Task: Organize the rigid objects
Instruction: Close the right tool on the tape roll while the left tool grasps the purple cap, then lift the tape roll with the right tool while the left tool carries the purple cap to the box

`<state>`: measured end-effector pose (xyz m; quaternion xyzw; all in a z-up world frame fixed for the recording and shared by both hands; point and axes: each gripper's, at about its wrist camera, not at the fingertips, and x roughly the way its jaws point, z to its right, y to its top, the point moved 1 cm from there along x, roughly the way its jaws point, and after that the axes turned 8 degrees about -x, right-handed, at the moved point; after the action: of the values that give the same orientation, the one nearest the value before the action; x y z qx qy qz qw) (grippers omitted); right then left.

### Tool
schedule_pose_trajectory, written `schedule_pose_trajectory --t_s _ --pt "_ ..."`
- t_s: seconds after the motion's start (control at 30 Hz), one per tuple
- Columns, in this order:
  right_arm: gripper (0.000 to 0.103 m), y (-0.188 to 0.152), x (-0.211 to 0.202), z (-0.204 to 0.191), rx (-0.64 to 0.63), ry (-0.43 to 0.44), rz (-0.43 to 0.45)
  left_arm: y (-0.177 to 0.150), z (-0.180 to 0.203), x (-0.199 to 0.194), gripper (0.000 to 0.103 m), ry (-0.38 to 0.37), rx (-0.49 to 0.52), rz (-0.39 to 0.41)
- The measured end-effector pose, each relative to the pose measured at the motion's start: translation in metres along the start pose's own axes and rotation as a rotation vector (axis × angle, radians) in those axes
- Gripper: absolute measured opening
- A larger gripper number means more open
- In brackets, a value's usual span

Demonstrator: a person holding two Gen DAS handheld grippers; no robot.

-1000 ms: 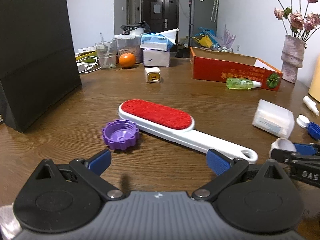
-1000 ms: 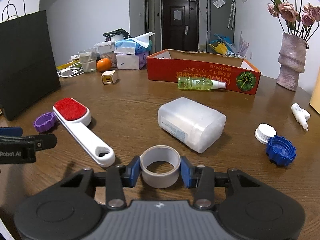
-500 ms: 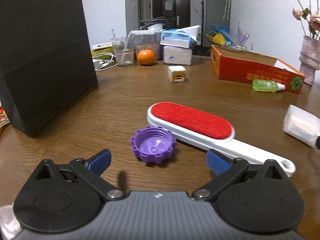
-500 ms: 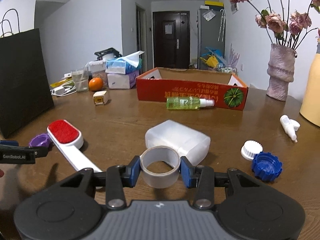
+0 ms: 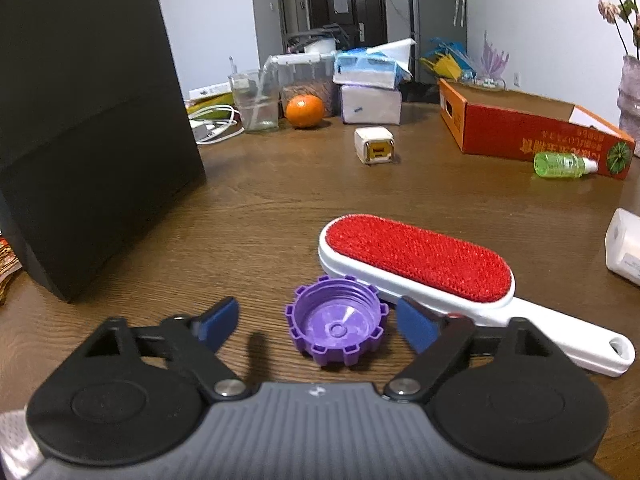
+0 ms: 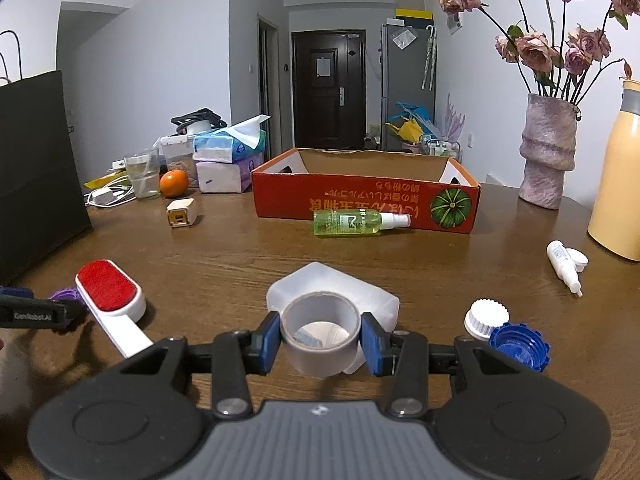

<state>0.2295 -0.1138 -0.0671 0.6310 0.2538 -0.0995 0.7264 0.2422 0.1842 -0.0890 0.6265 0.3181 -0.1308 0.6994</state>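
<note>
tilting down, fingers (image 5: 218, 322) flanking purple cap (image 5: 337, 326)

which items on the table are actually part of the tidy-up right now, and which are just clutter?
In play: purple cap between the closing left gripper, not yet pinched; tape roll clamped in right gripper; red box, likely the bin.

Lying about: lint brush, green spray bottle, blue cap, orange, black bag.
</note>
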Motion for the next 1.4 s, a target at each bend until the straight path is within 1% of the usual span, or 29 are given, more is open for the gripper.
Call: schedule_pose_trajectory --t_s 0.03,0.07,0.1,0.53,0.77,1.03,1.4 --pt "0.041 0.000 0.000 0.000 0.001 0.000 0.000 0.000 0.001 0.002 0.073 -0.003 0.003 -0.009" --pt "0.041 0.000 0.001 0.001 0.002 0.000 0.000 0.001 0.001 0.004 0.062 -0.008 0.004 -0.019" --pt "0.041 0.001 0.001 0.001 0.002 0.000 0.000 0.001 0.002 0.006 0.056 -0.017 0.003 -0.028" --pt "0.041 0.005 0.004 0.008 0.014 0.005 0.001 0.003 0.002 -0.008 0.056 -0.018 -0.020 0.007" --pt "0.041 0.008 -0.001 0.017 0.024 0.003 0.017 0.011 0.008 -0.024 0.056 -0.028 -0.039 0.040" --pt "0.041 0.016 -0.004 0.035 0.037 -0.004 0.035 0.025 0.030 -0.037 0.056 -0.065 -0.041 0.069" --pt "0.041 0.035 0.009 0.061 0.035 -0.005 0.053 0.055 0.078 -0.035 0.056 -0.118 -0.024 0.112"
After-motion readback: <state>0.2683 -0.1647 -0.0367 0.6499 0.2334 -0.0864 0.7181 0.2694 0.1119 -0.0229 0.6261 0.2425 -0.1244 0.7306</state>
